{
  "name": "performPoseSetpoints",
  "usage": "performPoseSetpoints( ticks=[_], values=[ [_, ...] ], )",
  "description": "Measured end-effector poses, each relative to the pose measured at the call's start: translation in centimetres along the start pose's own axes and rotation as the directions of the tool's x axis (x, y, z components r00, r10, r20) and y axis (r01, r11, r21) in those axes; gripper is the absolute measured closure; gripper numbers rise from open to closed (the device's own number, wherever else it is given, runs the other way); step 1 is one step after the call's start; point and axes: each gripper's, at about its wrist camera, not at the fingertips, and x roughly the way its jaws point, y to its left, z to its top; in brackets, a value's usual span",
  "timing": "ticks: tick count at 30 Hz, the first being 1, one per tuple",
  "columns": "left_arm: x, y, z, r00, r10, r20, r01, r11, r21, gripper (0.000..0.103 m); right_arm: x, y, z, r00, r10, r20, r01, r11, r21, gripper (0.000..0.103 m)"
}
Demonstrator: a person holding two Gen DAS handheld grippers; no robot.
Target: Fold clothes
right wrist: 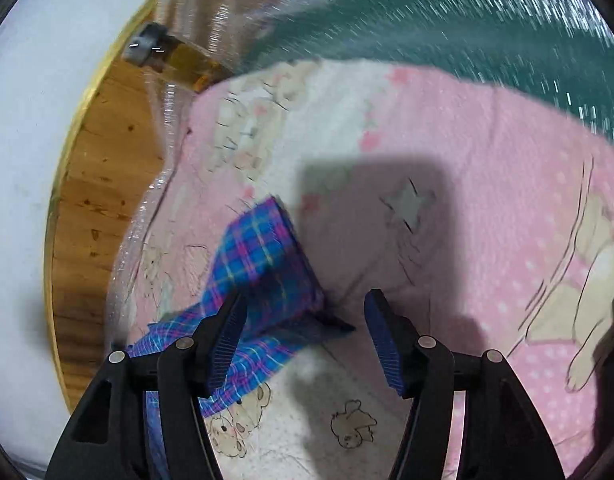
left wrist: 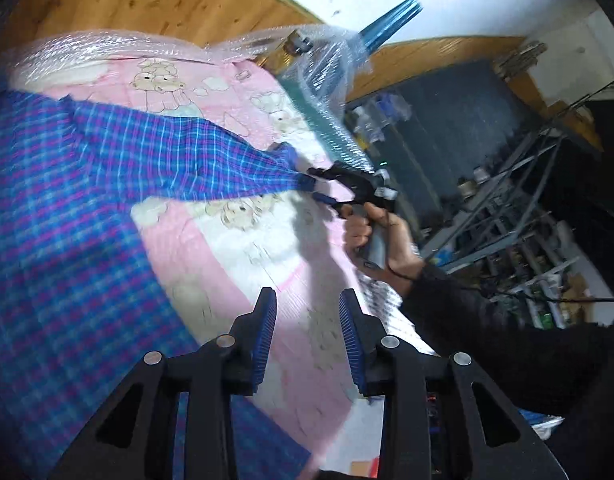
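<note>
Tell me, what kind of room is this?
Probably a home bedroom that doubles as storage: a pink bear-print bedsheet against a wooden headboard, a plaid shirt spread on it, and cluttered metal shelves alongside.

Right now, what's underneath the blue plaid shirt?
The plaid shirt lies on a pink bear-print blanket; its sleeve cuff rests there too. Whatever lies beneath the shirt's body is covered.

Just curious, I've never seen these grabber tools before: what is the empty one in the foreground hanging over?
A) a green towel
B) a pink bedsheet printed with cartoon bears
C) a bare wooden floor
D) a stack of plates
B: the left gripper, open and empty, hangs over the pink bear-print sheet, beside the blue plaid shirt.
</note>
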Motion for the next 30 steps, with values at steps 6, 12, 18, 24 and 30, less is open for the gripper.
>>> performPoseSetpoints(
  ticks=[6,12,18,24,30],
  values=[
    [4.4,1.9,3.1,1.000,0.008,-0.014,-0.009,0.993,-0.119,0.069,-0.6,6.1,-3.1,0.989,-0.145,0.039,0.140,0.799,-0.585,0.036],
    [9.0,3.9,7.1,0.998,-0.047,0.035,0.054,0.963,-0.265,0.069,4.8,8.4,-4.8,0.956,-0.293,0.015,0.175,0.529,-0.830,0.088],
    [12.7,4.0,10.8,0.994,-0.064,0.091,0.091,0.938,-0.334,0.058,-0.8,10.4,-7.0,0.987,-0.162,-0.010,0.086,0.575,-0.813,0.097],
    [15.8,5.1,11.6,0.998,-0.025,0.066,0.047,0.931,-0.361,0.053,-0.1,5.8,-5.4,0.973,-0.116,-0.198,-0.031,0.790,-0.612,0.052],
    [16.4,6.8,10.5,0.999,0.036,0.028,-0.023,0.926,-0.377,0.053,-1.3,0.4,0.8,0.974,0.111,-0.197,-0.160,0.954,-0.255,0.042]
  ],
)
